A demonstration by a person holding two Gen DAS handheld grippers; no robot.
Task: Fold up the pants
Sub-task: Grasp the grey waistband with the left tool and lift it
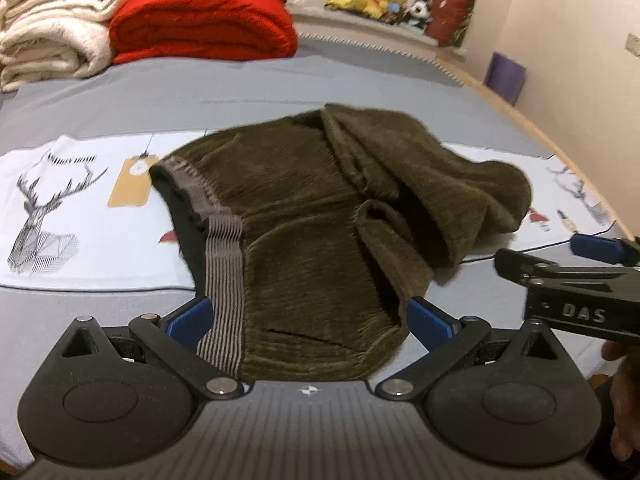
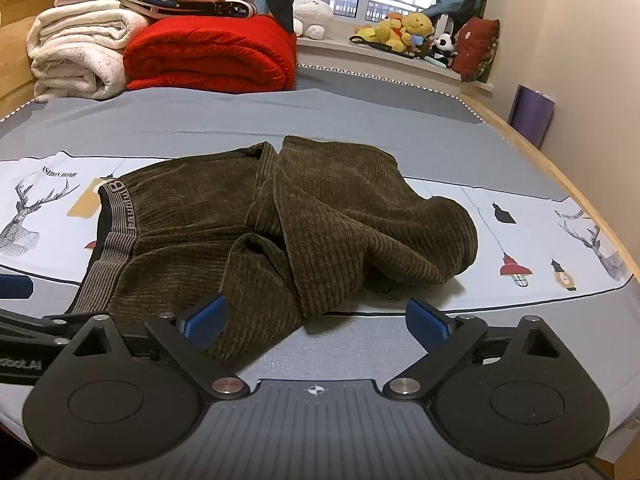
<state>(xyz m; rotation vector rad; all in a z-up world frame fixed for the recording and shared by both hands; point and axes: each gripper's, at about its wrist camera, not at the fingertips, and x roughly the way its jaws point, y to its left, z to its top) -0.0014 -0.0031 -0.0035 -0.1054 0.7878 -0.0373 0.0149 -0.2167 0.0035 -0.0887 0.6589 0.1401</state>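
Observation:
Olive-brown corduroy pants (image 1: pixel 320 216) lie crumpled on the grey bed sheet (image 1: pixel 240 92), with the grey striped waistband (image 1: pixel 224 264) at the left and the legs bunched over to the right. My left gripper (image 1: pixel 308 320) is open, and the near edge of the pants by the waistband lies between its blue pads. In the right wrist view the pants (image 2: pixel 320 220) fill the middle. My right gripper (image 2: pixel 316 322) is open at their near edge, its left pad (image 2: pixel 204 320) against a fold of a leg. The two grippers are side by side.
A folded red blanket (image 2: pixel 212 52) and cream blankets (image 2: pixel 80 52) are stacked at the far left of the bed. Plush toys (image 2: pixel 404 28) sit on the window sill. The wooden bed edge (image 2: pixel 552 168) runs along the right, near a wall.

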